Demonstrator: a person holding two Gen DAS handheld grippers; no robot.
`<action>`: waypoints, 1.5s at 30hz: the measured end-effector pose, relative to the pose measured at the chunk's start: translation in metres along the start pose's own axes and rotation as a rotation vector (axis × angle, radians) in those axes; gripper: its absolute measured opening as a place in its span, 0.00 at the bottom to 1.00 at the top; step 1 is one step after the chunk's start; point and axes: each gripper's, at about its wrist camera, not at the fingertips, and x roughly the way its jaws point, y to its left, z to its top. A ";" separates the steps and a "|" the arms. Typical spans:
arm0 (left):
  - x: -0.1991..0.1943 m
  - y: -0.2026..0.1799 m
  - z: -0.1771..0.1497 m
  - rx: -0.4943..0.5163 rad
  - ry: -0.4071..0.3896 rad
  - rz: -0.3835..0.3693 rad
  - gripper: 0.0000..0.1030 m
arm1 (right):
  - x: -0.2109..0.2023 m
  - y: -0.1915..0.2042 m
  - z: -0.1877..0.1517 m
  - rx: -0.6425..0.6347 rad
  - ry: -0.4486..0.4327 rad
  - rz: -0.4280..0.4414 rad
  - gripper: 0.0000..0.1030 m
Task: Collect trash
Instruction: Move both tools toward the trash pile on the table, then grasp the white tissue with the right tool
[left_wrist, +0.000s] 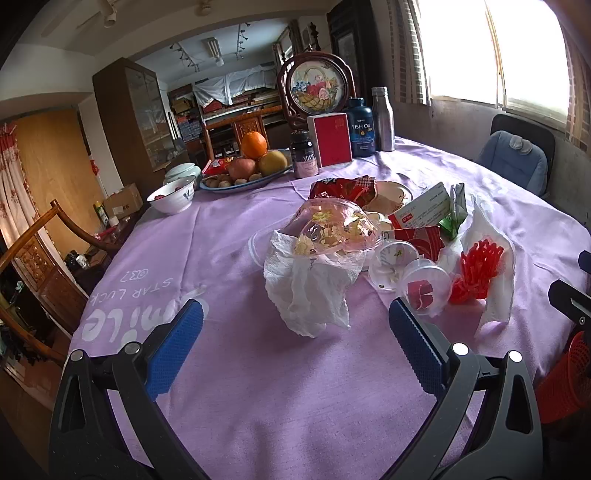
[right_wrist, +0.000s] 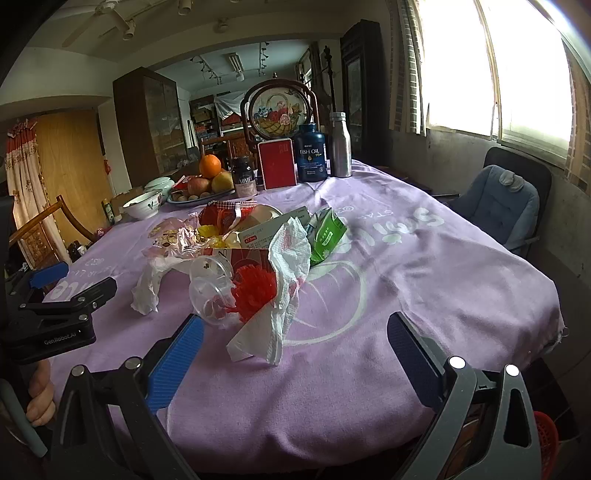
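the trash sits in one heap at the middle of the tabletop (left_wrist: 240, 369), on the lilac cloth. it counts two crumpled tissues, one (left_wrist: 310, 291) at the heap's left and one (right_wrist: 284, 280) at its right, two clear cups (left_wrist: 424, 291) lying on their sides and touching, one red mesh sleeve (left_wrist: 478, 273) resting on the right tissue, one clear film wrapper (left_wrist: 336, 229), one red snack bag (left_wrist: 343, 188), one white carton (left_wrist: 424, 210) and one green pack (right_wrist: 327, 238).

the left gripper (left_wrist: 295, 343) hovers low over the cloth, level, pointing at the left tissue, its blue pads spread wide and empty. the right gripper (right_wrist: 295, 354) hovers likewise just before the right tissue, spread wide, holding nothing. a hand (right_wrist: 38, 395) grips the left gripper's handle.
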 end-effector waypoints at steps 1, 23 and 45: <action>0.001 0.000 0.000 0.000 0.001 0.000 0.94 | 0.001 -0.001 0.000 0.001 0.002 0.000 0.95; 0.028 0.010 0.000 -0.032 0.060 -0.029 0.94 | 0.038 0.001 -0.006 0.016 0.074 0.028 0.92; 0.089 0.014 0.015 -0.106 0.187 -0.219 0.89 | 0.016 -0.016 0.014 0.076 -0.043 0.174 0.02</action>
